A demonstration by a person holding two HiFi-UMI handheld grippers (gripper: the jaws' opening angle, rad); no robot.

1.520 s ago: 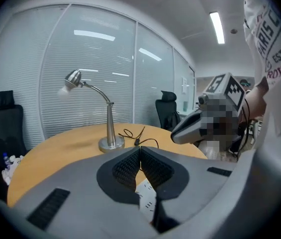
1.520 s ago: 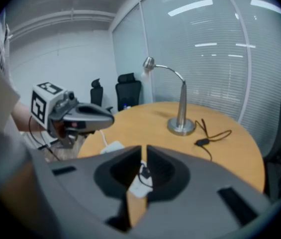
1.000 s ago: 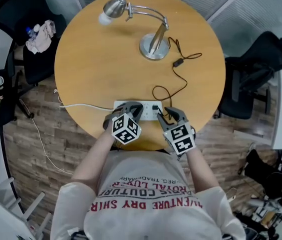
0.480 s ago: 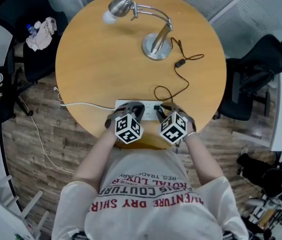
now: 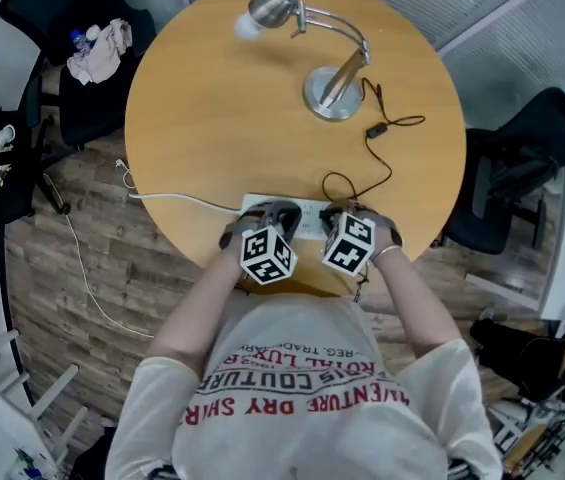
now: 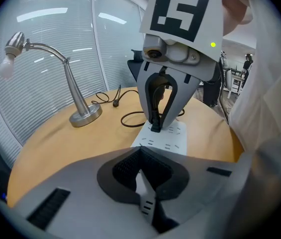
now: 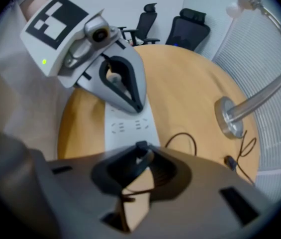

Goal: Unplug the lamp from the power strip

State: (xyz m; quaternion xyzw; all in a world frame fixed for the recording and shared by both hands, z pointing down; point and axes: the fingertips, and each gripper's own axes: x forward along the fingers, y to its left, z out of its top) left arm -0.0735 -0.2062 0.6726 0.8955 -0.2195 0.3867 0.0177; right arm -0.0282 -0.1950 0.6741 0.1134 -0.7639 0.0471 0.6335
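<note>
Tongs seen from above: my left tongs (image 5: 273,212) and right tongs (image 5: 338,215) both sit on the white power strip (image 5: 308,222) at the near edge of the round wooden table (image 5: 212,118). The left pair is on the strip's left part and the right pair is just beside it, toward the right end. The desk lamp (image 5: 334,93) stands well apart at the far side.

From the left gripper view, my own jaws are clenched tip to tip with nothing in them, tips down on the strip's top. Ahead, the right tongs point steeply down over the black plug (image 6: 155,128), which is still seated in its socket. Its cord (image 6: 133,126) loops away toward the lamp.

From the right gripper view, a little blurred, the jaws have just been closing and now pinch that plug between their tips, grasping it. The left tongs rest further along the strip.
</note>
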